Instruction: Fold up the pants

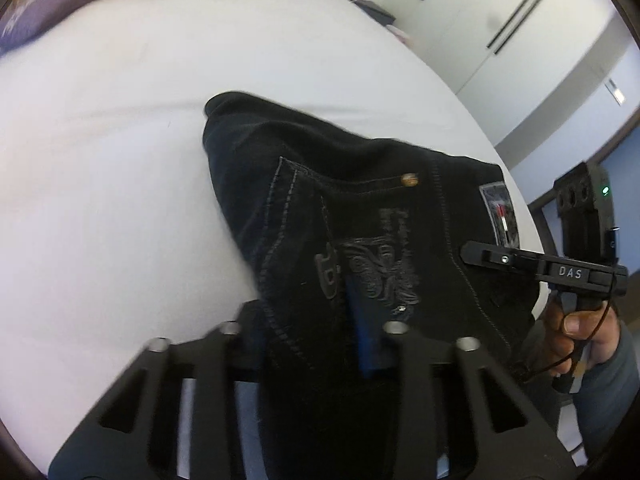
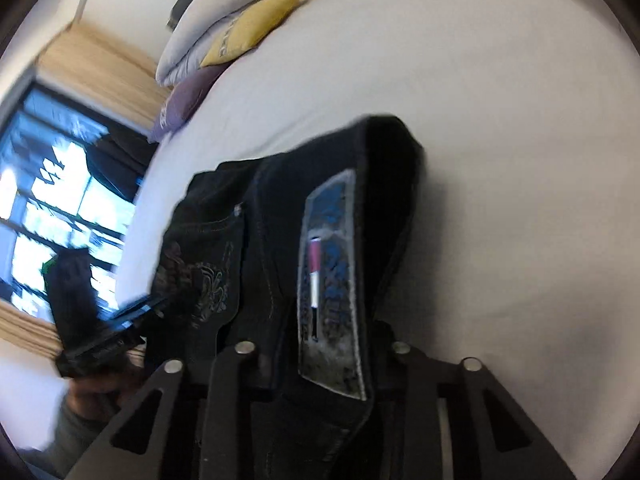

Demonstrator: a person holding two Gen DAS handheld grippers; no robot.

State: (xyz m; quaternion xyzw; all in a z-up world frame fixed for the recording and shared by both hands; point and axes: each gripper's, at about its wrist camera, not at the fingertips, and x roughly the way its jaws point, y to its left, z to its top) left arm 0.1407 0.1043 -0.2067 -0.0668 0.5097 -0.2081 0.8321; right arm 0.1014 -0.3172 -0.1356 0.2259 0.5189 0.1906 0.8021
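Black jeans [image 1: 360,208] with grey stitching, an embroidered back pocket and a grey waistband label [image 1: 500,212] are held up over the white bed [image 1: 120,160]. My left gripper [image 1: 316,344] is shut on the jeans near the pocket edge. My right gripper [image 2: 320,360] is shut on the jeans [image 2: 360,200] at the waistband, right by the label [image 2: 332,280]. The right gripper also shows in the left wrist view [image 1: 480,254] at the waistband, the left one in the right wrist view [image 2: 132,312], blurred.
Pillows, yellow [image 2: 256,28], grey and purple [image 2: 184,100], lie at the bed's head. A window [image 2: 52,216] with beige curtains is beyond the bed. White wardrobe doors [image 1: 500,20] stand past the bed's far edge.
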